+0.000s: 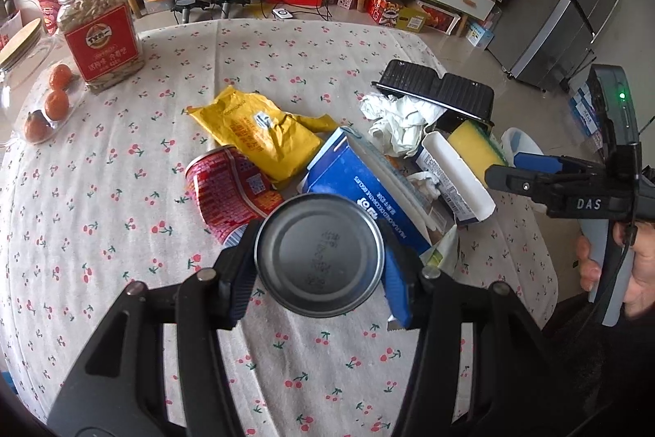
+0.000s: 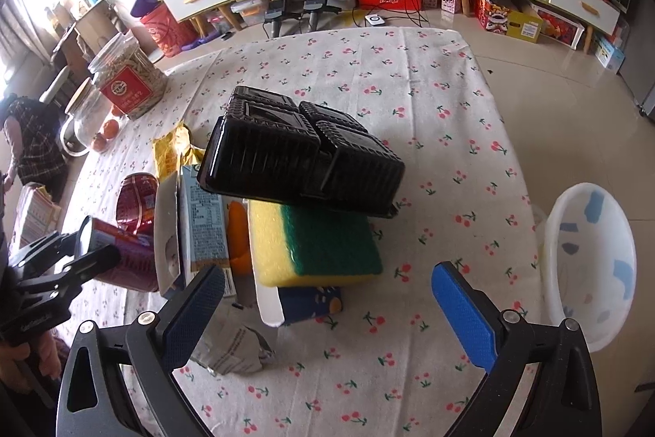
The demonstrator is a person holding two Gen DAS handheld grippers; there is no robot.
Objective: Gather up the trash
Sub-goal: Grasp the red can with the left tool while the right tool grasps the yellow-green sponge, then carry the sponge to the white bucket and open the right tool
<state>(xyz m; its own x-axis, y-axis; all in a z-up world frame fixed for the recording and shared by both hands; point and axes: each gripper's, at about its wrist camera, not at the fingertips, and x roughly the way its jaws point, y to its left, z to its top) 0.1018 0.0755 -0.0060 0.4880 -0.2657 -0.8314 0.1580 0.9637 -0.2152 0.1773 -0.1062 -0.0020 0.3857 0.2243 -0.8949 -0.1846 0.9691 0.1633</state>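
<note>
My left gripper [image 1: 319, 269] is shut on a tin can [image 1: 319, 252] whose silver end faces the camera; the right wrist view shows that can [image 2: 123, 252] low at the pile's left edge. A trash pile lies on the cherry-print tablecloth [image 1: 123, 232]: a dented red can [image 1: 229, 187], a yellow bag [image 1: 262, 134], a blue carton [image 1: 360, 183], crumpled tissue [image 1: 397, 121], an upturned black plastic tray [image 2: 303, 154] and a yellow-green sponge [image 2: 315, 244]. My right gripper [image 2: 327, 297] stands open just in front of the sponge, nothing between its fingers.
A white plastic basin [image 2: 589, 265] sits at the table's right edge. A tall jar with a red label [image 1: 102, 27] and tangerines [image 1: 55, 101] stand at the far left. A crumpled grey wrapper [image 2: 233, 351] lies near my right gripper. Behind the table are shelves and drawers.
</note>
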